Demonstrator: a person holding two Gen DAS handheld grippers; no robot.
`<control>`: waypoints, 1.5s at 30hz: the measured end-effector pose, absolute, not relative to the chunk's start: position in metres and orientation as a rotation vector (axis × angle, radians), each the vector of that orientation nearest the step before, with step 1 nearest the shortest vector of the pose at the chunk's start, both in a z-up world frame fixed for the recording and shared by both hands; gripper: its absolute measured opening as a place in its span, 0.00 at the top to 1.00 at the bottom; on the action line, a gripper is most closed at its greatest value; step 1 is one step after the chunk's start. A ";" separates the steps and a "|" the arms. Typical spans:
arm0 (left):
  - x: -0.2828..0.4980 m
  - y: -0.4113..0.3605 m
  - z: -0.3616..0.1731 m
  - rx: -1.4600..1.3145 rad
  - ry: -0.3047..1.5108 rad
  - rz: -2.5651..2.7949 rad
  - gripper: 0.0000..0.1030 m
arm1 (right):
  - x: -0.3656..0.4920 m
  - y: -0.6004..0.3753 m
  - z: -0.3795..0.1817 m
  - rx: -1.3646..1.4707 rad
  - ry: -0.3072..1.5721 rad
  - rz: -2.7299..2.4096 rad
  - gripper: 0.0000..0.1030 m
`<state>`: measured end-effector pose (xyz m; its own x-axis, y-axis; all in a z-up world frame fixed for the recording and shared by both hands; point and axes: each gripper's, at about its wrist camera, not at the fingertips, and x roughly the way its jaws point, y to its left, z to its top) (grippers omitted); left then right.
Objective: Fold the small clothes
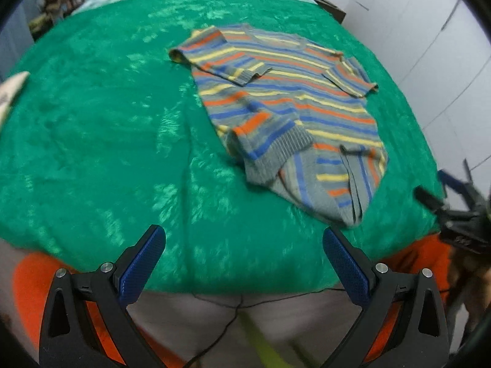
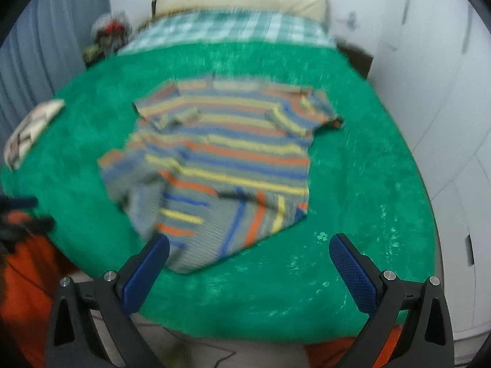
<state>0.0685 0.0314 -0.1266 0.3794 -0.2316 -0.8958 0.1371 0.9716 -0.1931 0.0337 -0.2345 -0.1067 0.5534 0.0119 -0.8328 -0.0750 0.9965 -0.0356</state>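
Two wide-spread, empty grippers, left gripper (image 1: 244,260) and right gripper (image 2: 249,263), before striped sweater (image 1: 285,104) lying lengthwise, hem nearest, neckline away

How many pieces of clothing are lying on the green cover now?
1: a striped sweater lies partly folded on the green cover, right of centre in the left wrist view. The pale item at the cover's left edge is too blurred to identify.

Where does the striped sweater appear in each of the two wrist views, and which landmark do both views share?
Left wrist view: the striped sweater lies right of centre on the green blanket, its hem corner folded up.
Right wrist view: the striped sweater lies near the centre, blurred, its hem close to the right gripper.
Shared landmark: the checked cloth at the far end.
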 end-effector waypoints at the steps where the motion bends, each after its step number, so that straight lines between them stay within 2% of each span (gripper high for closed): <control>1: 0.080 0.029 -0.132 -0.103 1.155 -0.247 0.01 | 0.048 -0.239 -0.120 -0.080 1.012 0.079 0.00; 5: 0.116 0.014 -0.152 -0.089 1.157 -0.279 0.02 | 0.093 -0.240 -0.143 -0.145 1.026 0.185 0.01; 7: 0.128 0.005 -0.162 -0.052 1.155 -0.268 0.09 | 0.118 -0.231 -0.156 -0.204 1.052 0.247 0.04; 8: 0.134 0.003 -0.168 -0.030 1.155 -0.262 0.23 | 0.130 -0.224 -0.166 -0.241 1.076 0.283 0.12; 9: 0.136 0.002 -0.171 -0.025 1.161 -0.264 0.44 | 0.139 -0.219 -0.175 -0.273 1.099 0.311 0.22; 10: 0.139 0.003 -0.175 -0.025 1.178 -0.269 0.54 | 0.146 -0.213 -0.186 -0.303 1.135 0.348 0.29; 11: 0.141 0.005 -0.181 -0.042 1.208 -0.284 0.83 | 0.152 -0.208 -0.197 -0.328 1.174 0.375 0.50; 12: 0.141 0.007 -0.183 -0.059 1.222 -0.296 0.95 | 0.155 -0.205 -0.205 -0.351 1.208 0.391 0.74; 14: 0.133 0.018 -0.176 -0.095 1.204 -0.327 0.95 | 0.147 -0.205 -0.202 -0.375 1.186 0.400 0.94; 15: 0.128 0.023 -0.170 -0.103 1.192 -0.348 0.96 | 0.137 -0.210 -0.191 -0.359 1.148 0.403 0.95; 21: 0.079 0.082 -0.131 -0.104 1.174 -0.467 0.97 | 0.044 -0.278 -0.110 -0.166 1.002 0.389 0.95; 24: 0.067 0.092 -0.136 -0.066 1.208 -0.483 0.97 | 0.015 -0.303 -0.107 -0.123 1.033 0.354 0.96; 27: 0.064 0.086 -0.163 0.025 1.259 -0.455 0.96 | 0.009 -0.313 -0.134 -0.151 1.117 0.286 0.95; 28: 0.064 0.086 -0.170 0.024 1.280 -0.447 0.95 | 0.009 -0.317 -0.147 -0.142 1.150 0.261 0.93; 29: 0.065 0.088 -0.178 0.012 1.300 -0.440 0.92 | 0.011 -0.322 -0.158 -0.116 1.189 0.241 0.86; 30: 0.065 0.089 -0.180 0.002 1.300 -0.428 0.84 | 0.010 -0.327 -0.165 -0.090 1.212 0.232 0.75; 31: 0.065 0.092 -0.179 -0.013 1.290 -0.417 0.77 | 0.011 -0.335 -0.169 -0.053 1.225 0.219 0.69; 33: 0.062 0.105 -0.172 -0.082 1.248 -0.386 0.38 | 0.008 -0.352 -0.165 0.049 1.207 0.188 0.45; 35: 0.061 0.115 -0.168 -0.162 1.203 -0.364 0.31 | 0.005 -0.369 -0.156 0.202 1.159 0.190 0.40; 39: 0.074 0.097 -0.188 -0.201 1.255 -0.386 0.31 | 0.015 -0.368 -0.177 0.465 1.161 0.259 0.40; 41: 0.081 0.082 -0.202 -0.198 1.303 -0.380 0.34 | 0.027 -0.347 -0.201 0.505 1.201 0.297 0.40; 43: 0.084 0.076 -0.208 -0.201 1.328 -0.378 0.63 | 0.036 -0.325 -0.225 0.507 1.258 0.310 0.59; 44: 0.082 0.074 -0.206 -0.174 1.339 -0.382 0.99 | 0.038 -0.318 -0.228 0.500 1.267 0.323 0.96; 45: 0.081 0.076 -0.202 -0.173 1.345 -0.399 0.96 | 0.039 -0.315 -0.224 0.506 1.269 0.332 0.94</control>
